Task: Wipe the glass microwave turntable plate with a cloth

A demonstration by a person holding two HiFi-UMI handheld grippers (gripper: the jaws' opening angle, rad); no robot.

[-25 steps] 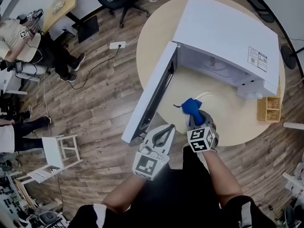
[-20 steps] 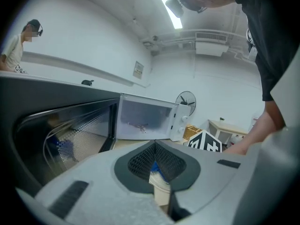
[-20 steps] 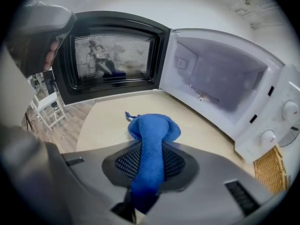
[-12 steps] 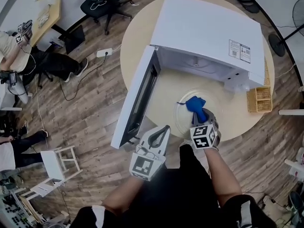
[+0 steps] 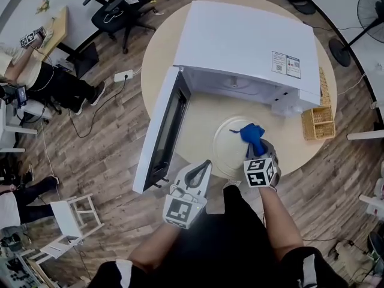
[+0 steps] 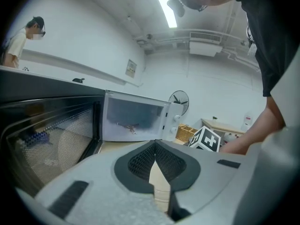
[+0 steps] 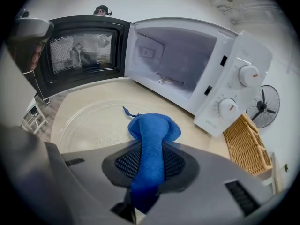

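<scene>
The round glass turntable plate (image 5: 231, 141) lies flat on the round wooden table (image 5: 161, 59), in front of the open microwave (image 5: 246, 41). My right gripper (image 5: 257, 150) is shut on a blue cloth (image 5: 251, 133). The cloth's bunched end rests on the plate's right part. In the right gripper view the blue cloth (image 7: 154, 130) runs up between the jaws of that gripper (image 7: 153, 147) and onto the plate (image 7: 89, 121). My left gripper (image 5: 206, 164) hovers at the table's near edge, left of the plate, shut on nothing. In the left gripper view that gripper (image 6: 155, 145) points toward the microwave.
The microwave door (image 5: 161, 138) stands swung open to the left of the plate. A wicker basket (image 5: 317, 123) sits at the table's right edge beside the microwave. A fan (image 5: 365, 9), an office chair (image 5: 117, 8) and a seated person (image 5: 36, 71) are around the table.
My right gripper has dragged the blue cloth from the plate's left part across to its right part. The left gripper has stayed near the table's edge. The head view has shifted.
</scene>
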